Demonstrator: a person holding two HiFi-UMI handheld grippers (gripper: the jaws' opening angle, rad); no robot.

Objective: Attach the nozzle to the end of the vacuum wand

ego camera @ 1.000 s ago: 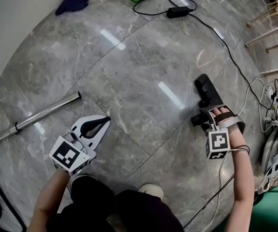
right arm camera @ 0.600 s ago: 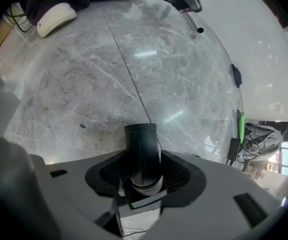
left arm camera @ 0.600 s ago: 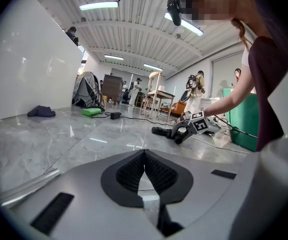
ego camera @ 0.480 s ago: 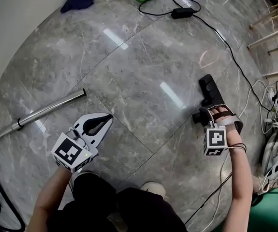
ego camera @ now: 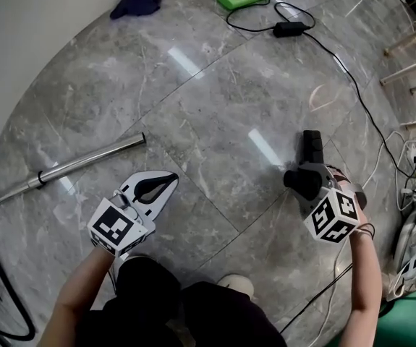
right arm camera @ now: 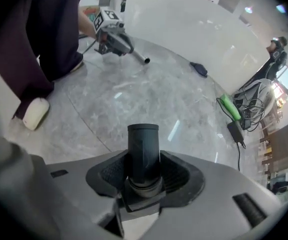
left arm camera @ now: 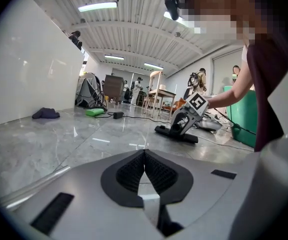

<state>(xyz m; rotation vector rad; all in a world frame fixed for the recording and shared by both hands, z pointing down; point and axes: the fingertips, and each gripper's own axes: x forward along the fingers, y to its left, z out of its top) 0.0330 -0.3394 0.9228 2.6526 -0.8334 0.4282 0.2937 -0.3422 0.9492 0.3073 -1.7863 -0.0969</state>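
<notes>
One nozzle [ego camera: 310, 149] | right gripper [right arm camera: 144, 176] jaws just closed on it

wand [ego camera: 85, 163] lies on the floor [ego camera: 215, 85], well left of the nozzle [ego camera: 310, 147]

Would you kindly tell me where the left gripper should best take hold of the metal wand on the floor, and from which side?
Probably the bare straight stretch of the wand just behind its open end, from above with fingers straddling it: it lies flat on the floor, slim and round, so only its sides are free. The left gripper, now shut, must open first.
</notes>
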